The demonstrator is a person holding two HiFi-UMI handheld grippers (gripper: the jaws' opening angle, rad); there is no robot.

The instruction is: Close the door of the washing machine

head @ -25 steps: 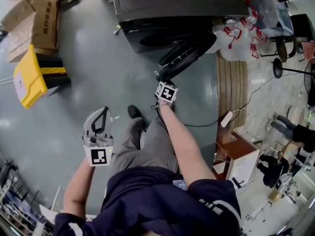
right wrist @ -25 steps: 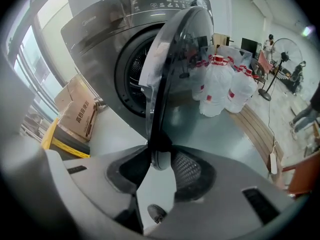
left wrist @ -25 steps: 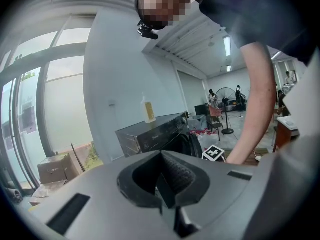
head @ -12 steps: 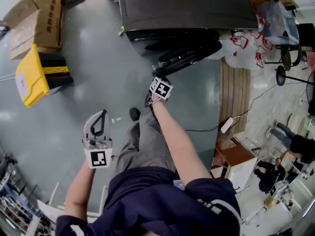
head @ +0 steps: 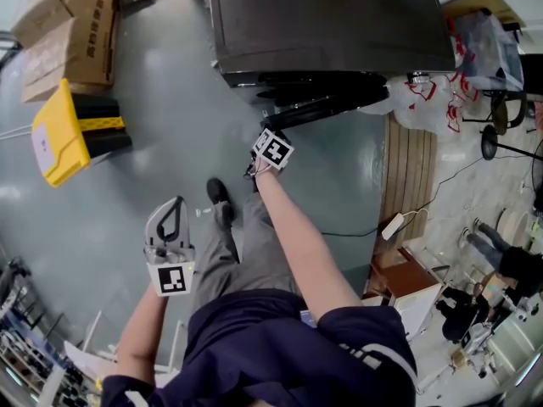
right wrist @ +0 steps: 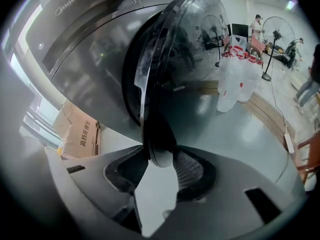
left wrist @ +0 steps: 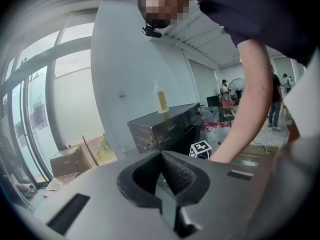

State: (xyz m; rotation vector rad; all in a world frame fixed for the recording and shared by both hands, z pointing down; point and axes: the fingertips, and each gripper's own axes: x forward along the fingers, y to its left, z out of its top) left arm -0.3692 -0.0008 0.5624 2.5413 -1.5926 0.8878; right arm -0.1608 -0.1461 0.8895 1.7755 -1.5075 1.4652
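A dark front-loading washing machine [head: 331, 15] stands at the top of the head view. Its round glass door [head: 322, 104] hangs a little ajar, swung almost flat to the front. My right gripper [head: 263, 132] is at the door's free edge. In the right gripper view the door's rim [right wrist: 159, 149] lies between the two pads of that gripper [right wrist: 161, 160] and touches both, while the jaws are opening. My left gripper [head: 174, 200] hangs lower left over the floor, away from the machine, shut and empty [left wrist: 161, 154].
Cardboard boxes [head: 72, 32] and a yellow object [head: 59, 130] lie on the floor at the left. White plastic bags [head: 420, 100] and a wooden slat board [head: 411, 168] sit right of the machine. A cable with an adapter [head: 392, 225] crosses the floor. A bottle [left wrist: 161, 99] stands on the machine.
The door has swung from well open to nearly flat against the machine. My right gripper has moved up and left with its edge. The left gripper has drifted slightly down.
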